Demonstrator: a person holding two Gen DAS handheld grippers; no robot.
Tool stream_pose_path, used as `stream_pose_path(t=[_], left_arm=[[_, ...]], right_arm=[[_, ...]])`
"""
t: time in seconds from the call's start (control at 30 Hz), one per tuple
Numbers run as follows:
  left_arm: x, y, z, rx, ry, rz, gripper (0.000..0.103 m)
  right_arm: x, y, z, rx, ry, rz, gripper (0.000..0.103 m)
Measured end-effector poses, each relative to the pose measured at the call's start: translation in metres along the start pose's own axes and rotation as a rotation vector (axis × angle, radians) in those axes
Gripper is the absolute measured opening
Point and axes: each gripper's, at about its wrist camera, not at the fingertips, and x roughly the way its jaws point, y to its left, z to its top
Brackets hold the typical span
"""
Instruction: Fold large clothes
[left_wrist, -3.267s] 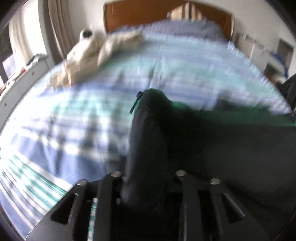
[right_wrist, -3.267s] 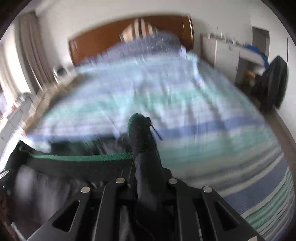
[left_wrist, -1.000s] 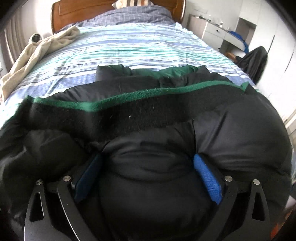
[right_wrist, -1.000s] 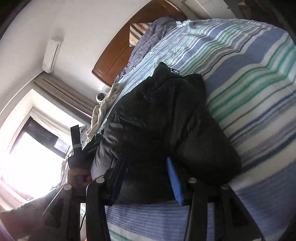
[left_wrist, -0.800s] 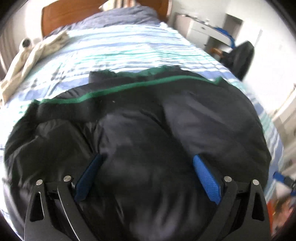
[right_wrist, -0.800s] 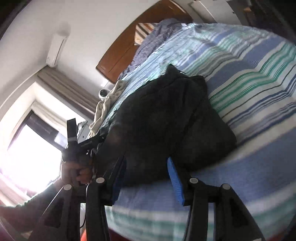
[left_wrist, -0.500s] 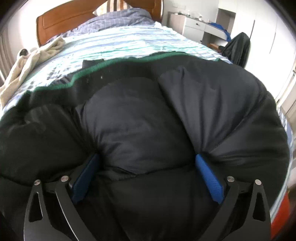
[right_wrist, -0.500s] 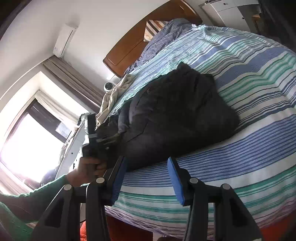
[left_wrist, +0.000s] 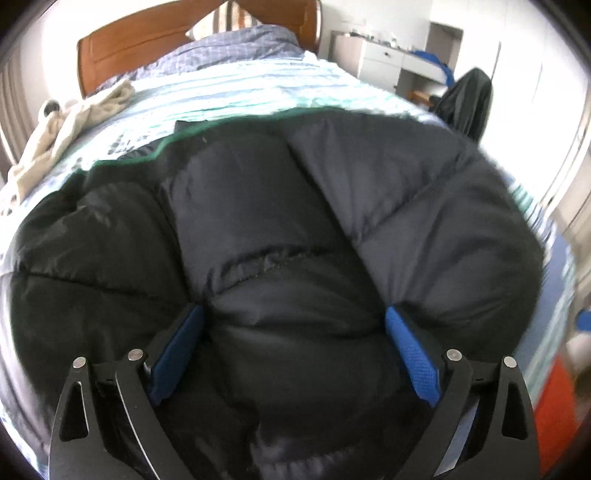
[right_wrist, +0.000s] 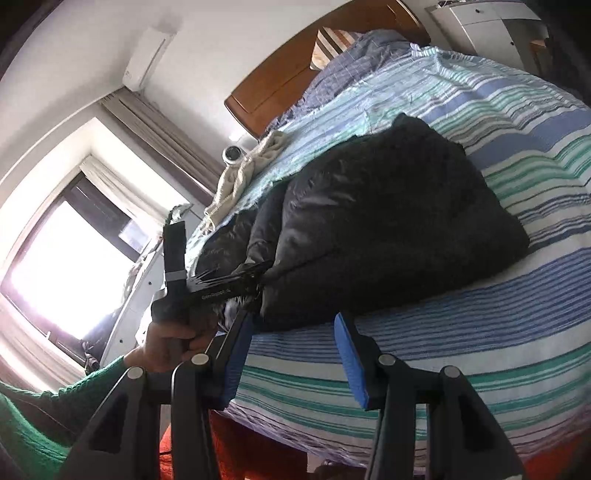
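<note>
Across most of both frames is the bed (right_wrist: 480, 332) with its blue-green striped sheet, wooden headboard (right_wrist: 295, 74) at the top, bright window (right_wrist: 66, 266) at left. The black puffer jacket (right_wrist: 388, 214) lies bunched mid-frame on the sheet. A beige towel (left_wrist: 74, 122) sits upper left. Left tongs (left_wrist: 293, 347) are clamped on the jacket; right tongs (right_wrist: 291, 354) hang apart, holding nothing.

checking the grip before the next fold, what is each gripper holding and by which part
Left gripper: the black puffer jacket, by a puffy bunch at its near edge. Right gripper: nothing, open over the striped bedsheet.
</note>
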Motion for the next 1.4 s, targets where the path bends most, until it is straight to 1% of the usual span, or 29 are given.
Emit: stream_pose_path(t=[0.03,0.1,0.2,0.3,0.37,0.4,0.43,0.53,0.63,0.7,0.8,0.9,1.2,1.33,1.4], left_arm=[[0.007,-0.001,-0.001,0.015,-0.004,0.014,0.098],[0.014,-0.002,0.001,0.014,-0.001,0.025,0.099],[0.012,0.001,0.004,0.008,0.012,0.022,0.099],[-0.007,-0.001,0.007,-0.006,0.037,0.018,0.093],[-0.025,-0.005,0.002,-0.015,0.033,-0.018,0.093],[-0.031,-0.009,-0.003,-0.011,0.028,-0.026,0.093],[-0.034,-0.012,-0.008,-0.003,0.026,-0.018,0.093],[-0.026,-0.021,-0.019,0.030,0.021,0.014,0.095],[-0.016,-0.020,-0.019,-0.007,0.023,0.018,0.097],[-0.012,-0.021,-0.017,-0.015,0.028,0.033,0.097],[-0.012,-0.023,-0.019,-0.013,0.030,0.047,0.097],[-0.012,-0.024,-0.019,-0.015,0.034,0.050,0.097],[-0.012,-0.029,-0.022,-0.007,0.028,0.068,0.097],[-0.006,-0.033,-0.028,0.000,0.003,0.078,0.099],[-0.006,-0.035,-0.028,0.004,-0.002,0.091,0.099]], right_arm=[[0.001,0.000,0.000,0.008,0.000,0.002,0.048],[0.001,-0.001,-0.001,0.022,-0.008,0.020,0.048],[0.002,0.003,-0.002,0.019,-0.010,0.023,0.048],[-0.002,0.008,-0.005,-0.005,-0.003,0.018,0.048],[-0.005,0.012,-0.007,-0.024,-0.003,0.011,0.048],[-0.007,0.013,-0.009,-0.030,-0.002,0.008,0.048],[-0.008,0.014,-0.010,-0.034,0.001,0.008,0.048],[-0.004,0.012,-0.013,-0.028,0.016,0.005,0.048],[0.001,0.012,-0.013,-0.009,0.024,0.000,0.048],[0.000,0.016,-0.012,-0.017,0.013,0.013,0.048],[-0.001,0.020,-0.014,-0.035,0.017,0.008,0.048],[0.003,0.019,-0.016,-0.028,0.040,-0.004,0.048],[0.009,0.024,-0.015,-0.026,0.062,-0.016,0.048],[0.016,0.020,-0.015,-0.001,0.077,-0.009,0.048],[0.018,0.013,-0.012,0.023,0.083,-0.042,0.048]])
